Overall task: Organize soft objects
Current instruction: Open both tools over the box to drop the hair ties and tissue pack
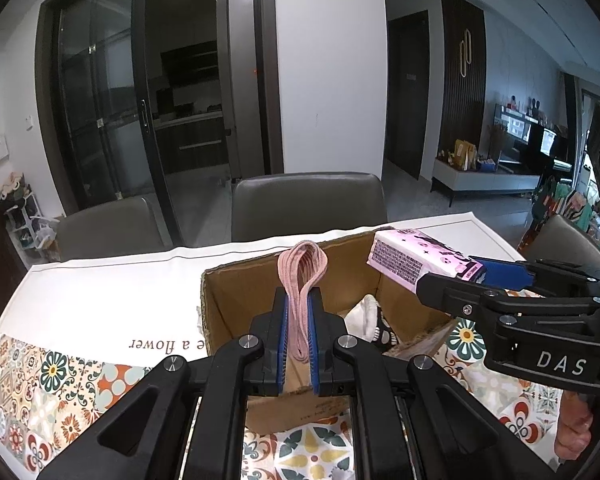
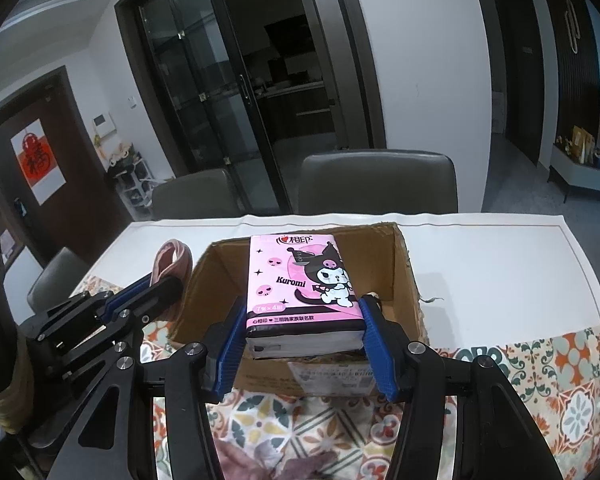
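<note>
My left gripper (image 1: 299,312) is shut on a folded pink cloth (image 1: 302,268), whose loop sticks up above the pads over the near left part of an open cardboard box (image 1: 236,300). My right gripper (image 2: 303,322) is shut on a pink tissue pack (image 2: 300,284) with a cartoon print, held flat above the same box (image 2: 404,280). In the left wrist view the tissue pack (image 1: 416,260) hangs over the box's right side in the right gripper (image 1: 470,276). The left gripper (image 2: 156,292) with the pink cloth (image 2: 172,260) shows at the box's left edge. White and dark fabric (image 1: 370,320) lies inside the box.
The box stands on a table with a white and patterned tablecloth (image 1: 100,300). Two grey chairs (image 1: 308,204) stand behind the far edge. A hand (image 1: 576,432) grips the right tool's handle. Bare tablecloth (image 2: 500,272) lies right of the box.
</note>
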Tool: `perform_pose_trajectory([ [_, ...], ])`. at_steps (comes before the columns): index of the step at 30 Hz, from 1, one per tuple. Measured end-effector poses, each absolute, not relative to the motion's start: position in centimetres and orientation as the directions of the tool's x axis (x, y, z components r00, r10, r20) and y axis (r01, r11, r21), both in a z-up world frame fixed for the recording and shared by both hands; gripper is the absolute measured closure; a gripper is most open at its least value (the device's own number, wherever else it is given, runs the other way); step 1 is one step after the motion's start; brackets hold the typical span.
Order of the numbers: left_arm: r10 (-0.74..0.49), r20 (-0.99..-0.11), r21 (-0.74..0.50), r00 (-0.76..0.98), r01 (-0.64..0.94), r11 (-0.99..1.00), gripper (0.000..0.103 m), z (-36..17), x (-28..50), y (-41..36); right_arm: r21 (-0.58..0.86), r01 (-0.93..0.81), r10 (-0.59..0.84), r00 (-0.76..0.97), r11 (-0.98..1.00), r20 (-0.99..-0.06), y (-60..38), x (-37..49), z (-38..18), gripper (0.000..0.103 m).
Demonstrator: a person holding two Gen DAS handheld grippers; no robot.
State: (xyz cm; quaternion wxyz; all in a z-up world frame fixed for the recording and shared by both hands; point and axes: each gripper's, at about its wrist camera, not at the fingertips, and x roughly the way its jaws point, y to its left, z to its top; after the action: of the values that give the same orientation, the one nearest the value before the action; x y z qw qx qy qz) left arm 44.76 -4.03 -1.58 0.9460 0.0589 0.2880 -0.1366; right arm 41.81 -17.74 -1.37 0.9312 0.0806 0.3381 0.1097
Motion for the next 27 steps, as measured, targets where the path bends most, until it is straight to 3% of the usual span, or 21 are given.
perform_pose_trajectory([
  [17, -0.197, -0.64, 0.053, 0.742, 0.299, 0.953, 0.091, -5.3, 48.8, -4.6, 0.193, -0.118, 0.221, 0.686, 0.974, -0.693, -17.8, 46.0, -4.9, 0.047],
  [20, -0.197, -0.649, 0.052, 0.735, 0.301, 0.952, 0.079, -5.5, 49.1, -4.8, 0.189, -0.115, 0.216, 0.677, 0.975, -0.703, -17.8, 46.5, -5.3, 0.047],
  [22, -0.201, -0.653, 0.044, 0.73, 0.302, 0.952, 0.064, -5.6, 49.3, -4.8, 0.184, -0.113, 0.211, 0.676, 0.976, -0.706, -17.8, 46.7, -5.5, 0.047],
  [27, -0.217, -0.651, 0.037, 0.728, 0.316, 0.948, 0.051, -5.5, 48.8, -4.8, 0.17, -0.092, 0.186, 0.68, 0.981, -0.709, -17.9, 47.0, -5.5, 0.041],
])
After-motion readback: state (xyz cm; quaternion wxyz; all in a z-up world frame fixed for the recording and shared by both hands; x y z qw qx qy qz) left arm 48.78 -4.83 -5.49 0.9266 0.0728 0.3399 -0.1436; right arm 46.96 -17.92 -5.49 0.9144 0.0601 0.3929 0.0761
